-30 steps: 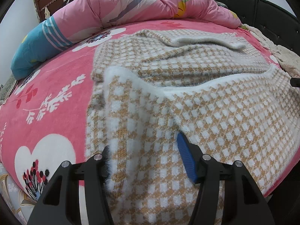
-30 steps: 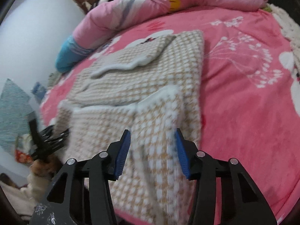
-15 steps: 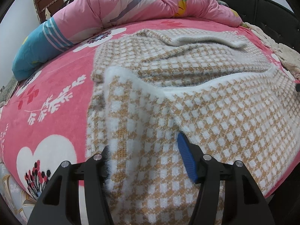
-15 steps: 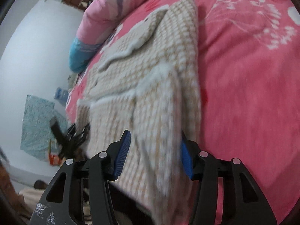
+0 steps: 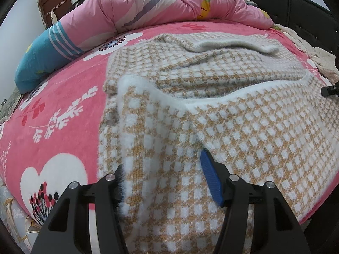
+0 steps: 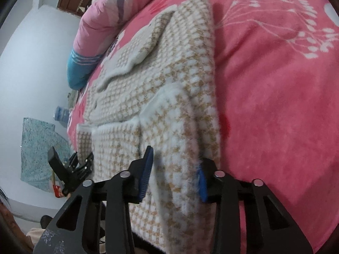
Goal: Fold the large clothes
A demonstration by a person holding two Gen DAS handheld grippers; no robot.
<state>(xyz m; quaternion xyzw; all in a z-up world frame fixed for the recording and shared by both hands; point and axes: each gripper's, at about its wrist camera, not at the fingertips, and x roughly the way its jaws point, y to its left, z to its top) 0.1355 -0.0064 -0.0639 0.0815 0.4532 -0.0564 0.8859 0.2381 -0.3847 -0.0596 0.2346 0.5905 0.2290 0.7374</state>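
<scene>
Sweater lengthwise toward quilt

The near hem of the checked sweater ran out of the bottom edge in both views. In the left wrist view the knit covered the left pad of the left gripper, so whether the jaws pressed the fabric could not be told. On the right gripper, fuzzy cloth hid most of its right pad. The small things beside the bed were too blurred to tell.
</scene>
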